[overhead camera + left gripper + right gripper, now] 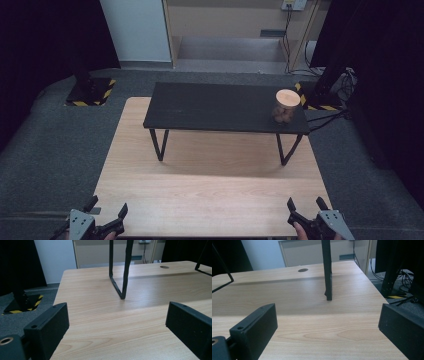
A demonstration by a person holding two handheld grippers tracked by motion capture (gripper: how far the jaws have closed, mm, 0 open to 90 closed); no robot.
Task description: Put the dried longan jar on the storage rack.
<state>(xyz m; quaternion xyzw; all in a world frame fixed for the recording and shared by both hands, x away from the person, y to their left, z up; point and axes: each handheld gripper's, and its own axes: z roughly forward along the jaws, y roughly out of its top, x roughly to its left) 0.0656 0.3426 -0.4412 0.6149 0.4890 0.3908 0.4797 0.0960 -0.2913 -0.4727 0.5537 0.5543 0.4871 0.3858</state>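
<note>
Both grippers wait at the near edge of the wooden table (210, 195), and neither holds anything. The left gripper (106, 206) has its jaws wide apart, with bare wood between them. The right gripper (305, 202) has its jaws wide apart too.

The thing to go for looks like the jar (285, 106) with the round wooden lid. It stands on the small black table (215, 107), far ahead of the right gripper and up higher than it. It is even farther from the left gripper, ahead and off to that gripper's right side.

The jar stands up straight. Its long line goes up and down, and its lid points at the ceiling. Brown lumps sit inside near the bottom; I cannot tell what they are.

I think the step now is to reach for the jar. The right gripper is closer, so it should go. It should lift first, so it clears the black table's edge and its thin black leg (327, 270). It should keep its jaws wide and level, come at the jar's side below the lid, then close gently. The jar sits near the corner, so a bump could knock it off.
</note>
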